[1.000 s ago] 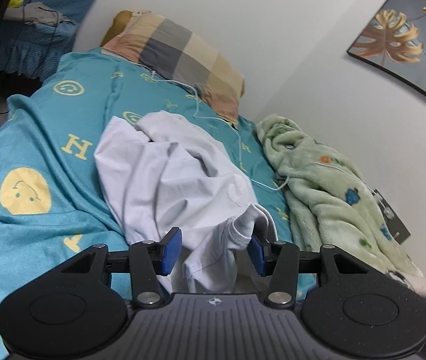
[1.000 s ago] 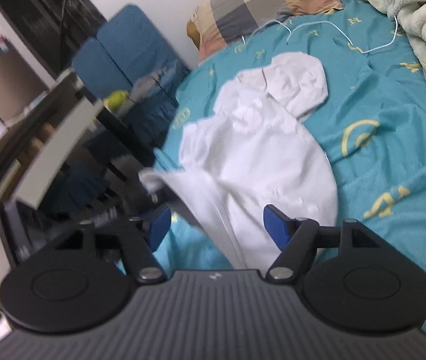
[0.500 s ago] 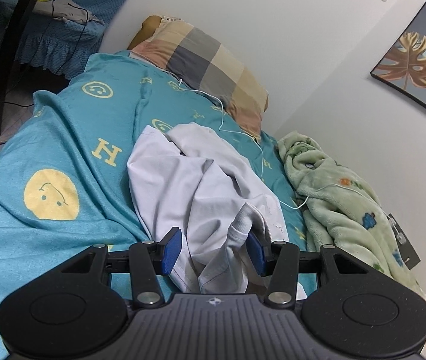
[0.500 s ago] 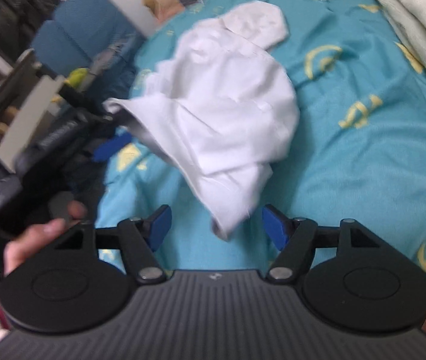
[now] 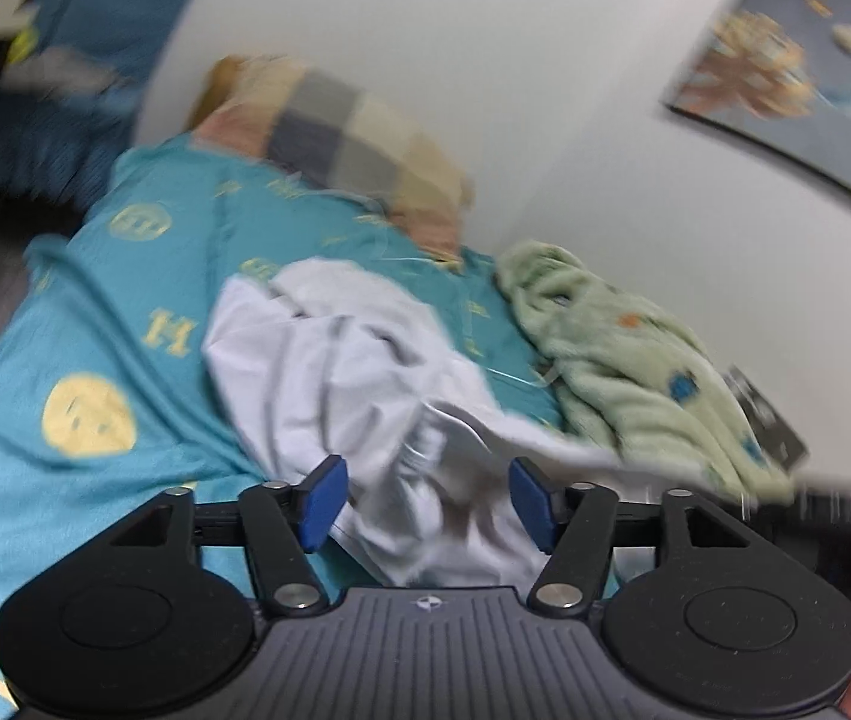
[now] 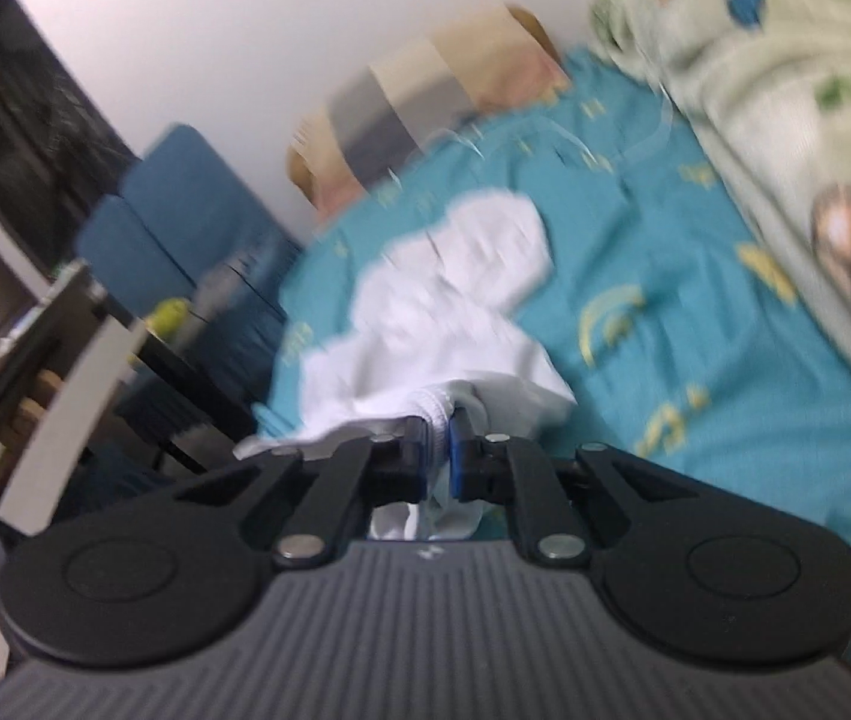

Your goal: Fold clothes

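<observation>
White garment (image 6: 455,312) — crumpled on teal bedsheet (image 6: 695,300); ribbed hem clamped in right gripper (image 6: 437,450). Left gripper (image 5: 422,501) — spread wide, cloth between fingers, ungripped.

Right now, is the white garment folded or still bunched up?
Bunched, not folded. The white garment lies crumpled on the teal bedsheet; the right hand-held gripper pinches its ribbed edge, the left hand-held gripper open.
</observation>
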Motion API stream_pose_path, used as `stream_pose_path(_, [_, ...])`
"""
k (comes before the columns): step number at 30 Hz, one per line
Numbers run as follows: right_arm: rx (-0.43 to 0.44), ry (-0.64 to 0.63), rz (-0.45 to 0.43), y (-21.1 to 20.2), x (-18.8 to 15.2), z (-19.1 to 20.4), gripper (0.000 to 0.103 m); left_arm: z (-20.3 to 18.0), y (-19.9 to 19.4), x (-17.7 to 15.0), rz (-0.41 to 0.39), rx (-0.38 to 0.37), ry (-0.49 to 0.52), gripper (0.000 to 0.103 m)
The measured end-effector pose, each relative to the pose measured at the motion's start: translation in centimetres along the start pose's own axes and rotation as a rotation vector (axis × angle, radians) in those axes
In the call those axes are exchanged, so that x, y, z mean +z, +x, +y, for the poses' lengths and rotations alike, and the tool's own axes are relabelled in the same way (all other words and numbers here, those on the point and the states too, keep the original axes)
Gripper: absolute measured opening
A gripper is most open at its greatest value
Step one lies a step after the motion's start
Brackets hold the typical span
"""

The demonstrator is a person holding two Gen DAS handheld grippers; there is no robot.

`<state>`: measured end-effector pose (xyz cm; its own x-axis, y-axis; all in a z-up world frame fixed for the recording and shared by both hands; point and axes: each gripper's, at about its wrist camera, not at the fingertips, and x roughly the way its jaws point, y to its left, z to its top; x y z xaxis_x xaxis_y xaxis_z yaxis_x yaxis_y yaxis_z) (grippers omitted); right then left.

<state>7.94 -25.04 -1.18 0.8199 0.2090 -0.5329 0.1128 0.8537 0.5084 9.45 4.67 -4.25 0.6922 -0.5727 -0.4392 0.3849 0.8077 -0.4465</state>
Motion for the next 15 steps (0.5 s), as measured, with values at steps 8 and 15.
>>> stream_pose_path(8, [0.035, -0.038, -0.053, -1.0, 1.2, 0.3, 0.010, -0.6, 1.3, -0.2, 0.020, 0.001, 0.026, 0.075])
stream_pose_path(15, [0.006, -0.046, -0.020, -0.2, 0.3, 0.2, 0.010, 1.3, 2.0, -0.2, 0.051, -0.029, -0.084, 0.071])
